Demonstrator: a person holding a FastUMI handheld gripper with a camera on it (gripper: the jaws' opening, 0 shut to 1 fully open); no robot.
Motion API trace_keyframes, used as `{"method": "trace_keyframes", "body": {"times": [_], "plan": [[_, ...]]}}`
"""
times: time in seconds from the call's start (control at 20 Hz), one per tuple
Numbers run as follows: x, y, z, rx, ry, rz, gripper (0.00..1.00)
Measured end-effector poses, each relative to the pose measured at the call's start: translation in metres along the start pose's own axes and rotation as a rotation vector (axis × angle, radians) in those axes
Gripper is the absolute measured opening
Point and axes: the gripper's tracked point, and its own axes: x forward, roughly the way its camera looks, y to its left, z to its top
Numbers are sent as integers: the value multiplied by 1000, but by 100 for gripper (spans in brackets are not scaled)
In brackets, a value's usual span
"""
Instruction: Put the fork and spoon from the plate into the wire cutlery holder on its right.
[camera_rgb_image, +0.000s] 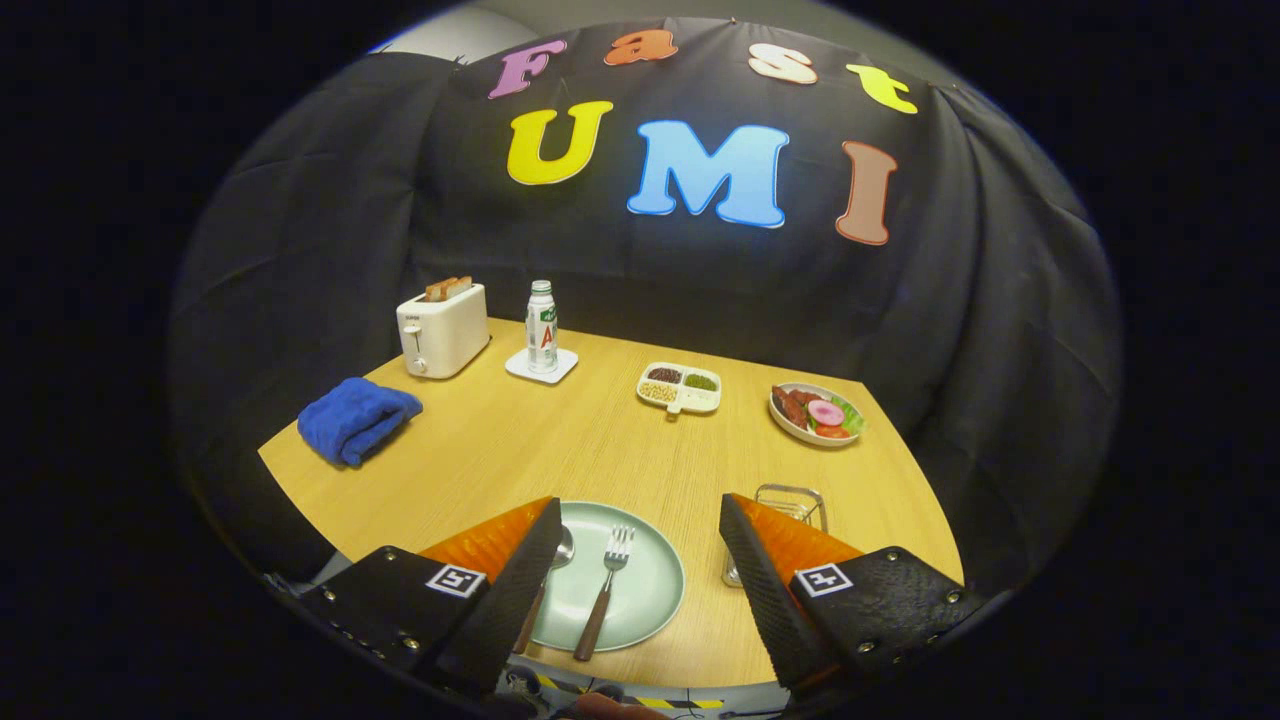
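The wood-handled metal fork (603, 591) lies flat on the round pale-green plate (655, 585), tines pointing away from me, and the matching wood-handled spoon (551, 570) sits just beside it, partly behind one finger. I judge both light, stiff and thin; the metal looks slippery, so I'd take each by the wooden handle near its middle, pinching across it. My gripper (640, 560) hovers with jaws spread wide, holding nothing, the plate between them. The clear wire cutlery holder (795, 505) stands on the light wood table (560, 440) near the plate, just beyond the other finger
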Motion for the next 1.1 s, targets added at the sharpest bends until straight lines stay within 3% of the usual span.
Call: {"method": "trace_keyframes", "body": {"times": [0.5, 0.7, 1.0, 1.1], "plan": [[30, 8, -74, 5, 257, 22, 97], [39, 22, -109, 2, 390, 75, 97], [44, 21, -135, -27, 493, 71, 94], [48, 24, -139, -22, 519, 73, 89]]}}
